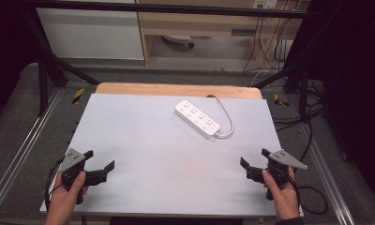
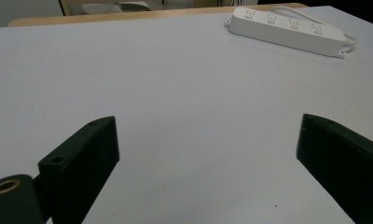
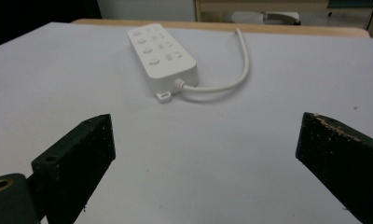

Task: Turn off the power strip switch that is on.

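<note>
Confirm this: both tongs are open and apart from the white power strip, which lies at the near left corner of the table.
Wrong on place. The white power strip lies toward the far edge, right of the middle, as the high view shows. The left tongs and right tongs are open and apart from it.

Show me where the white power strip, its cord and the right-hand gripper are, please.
power strip (image 1: 197,119): high view, middle of its top face with the sockets.
cord (image 3: 236,77): right gripper view, the bend beside the strip.
right gripper (image 1: 254,157): high view, midway between its open jaws.
</note>
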